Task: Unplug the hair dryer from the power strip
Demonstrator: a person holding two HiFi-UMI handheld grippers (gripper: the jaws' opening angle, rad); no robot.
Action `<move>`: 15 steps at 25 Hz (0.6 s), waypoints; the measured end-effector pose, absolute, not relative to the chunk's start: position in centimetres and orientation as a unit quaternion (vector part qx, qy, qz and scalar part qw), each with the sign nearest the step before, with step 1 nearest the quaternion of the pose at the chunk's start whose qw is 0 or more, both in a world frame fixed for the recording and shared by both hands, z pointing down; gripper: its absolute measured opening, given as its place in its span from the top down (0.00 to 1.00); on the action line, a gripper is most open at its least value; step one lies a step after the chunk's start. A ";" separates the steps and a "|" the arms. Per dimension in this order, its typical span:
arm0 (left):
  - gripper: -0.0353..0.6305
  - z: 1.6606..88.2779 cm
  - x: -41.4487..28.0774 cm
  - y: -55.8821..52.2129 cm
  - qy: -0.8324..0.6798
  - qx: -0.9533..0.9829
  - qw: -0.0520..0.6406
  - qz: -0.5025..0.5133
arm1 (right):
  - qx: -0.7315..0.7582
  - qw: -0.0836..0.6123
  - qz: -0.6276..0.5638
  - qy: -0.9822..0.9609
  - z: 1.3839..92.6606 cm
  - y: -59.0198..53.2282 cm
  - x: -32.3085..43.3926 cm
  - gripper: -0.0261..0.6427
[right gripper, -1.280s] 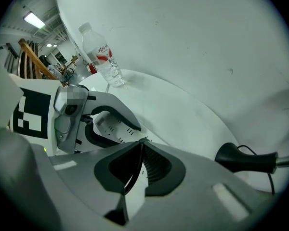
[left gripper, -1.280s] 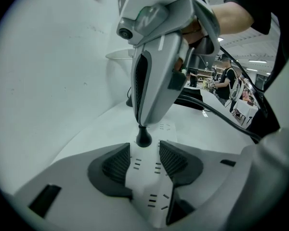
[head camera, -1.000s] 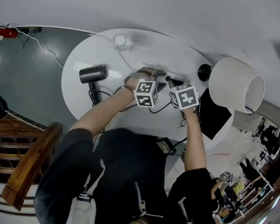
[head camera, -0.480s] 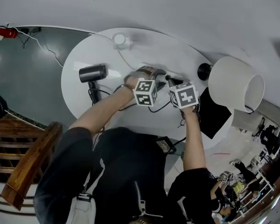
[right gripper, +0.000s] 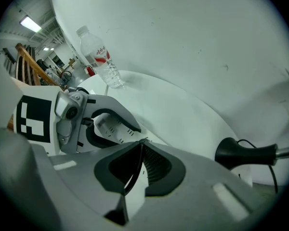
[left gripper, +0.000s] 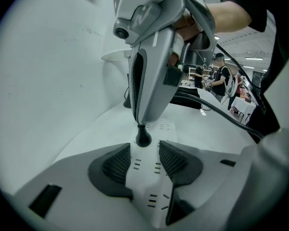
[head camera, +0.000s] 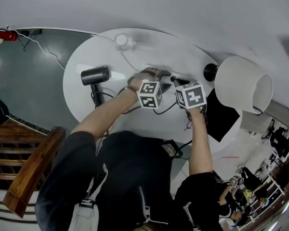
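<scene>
Left gripper view: plug point(left gripper: 143, 136) pinched on the strip point(left gripper: 168, 129).
Holds right claw point(left gripper: 141, 121) nearly closed on the black plug, upright on the white strip. Clamps left claw point(left gripper: 145, 153) across the strip, pads point(left gripper: 116, 163) against its sides. Leaves dryer point(head camera: 95, 75) lying at table point(head camera: 86, 57) left, well apart from both claws, cord point(head camera: 95, 100) coiled beside it; bottle point(head camera: 121, 41) at far edge, lamp point(head camera: 243, 86) at right.
</scene>
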State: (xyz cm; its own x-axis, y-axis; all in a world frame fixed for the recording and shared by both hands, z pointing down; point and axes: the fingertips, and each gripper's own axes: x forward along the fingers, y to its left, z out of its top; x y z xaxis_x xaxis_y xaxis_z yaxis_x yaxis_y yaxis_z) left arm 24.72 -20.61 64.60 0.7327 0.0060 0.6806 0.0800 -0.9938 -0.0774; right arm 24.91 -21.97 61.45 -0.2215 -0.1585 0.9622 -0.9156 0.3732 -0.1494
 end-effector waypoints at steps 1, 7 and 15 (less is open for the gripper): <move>0.65 64.6 24.7 -20.6 -0.024 -0.929 0.051 -0.365 | 0.398 0.481 0.395 -0.674 61.4 -21.9 24.9 0.92; 0.65 64.5 24.8 -20.6 -0.024 -0.929 0.050 -0.366 | 0.395 0.483 0.396 -0.674 61.6 -21.4 24.8 0.92; 0.65 64.6 24.4 -20.3 -0.030 -0.928 0.050 -0.367 | 0.416 0.469 0.324 -0.709 53.1 -25.9 26.6 0.92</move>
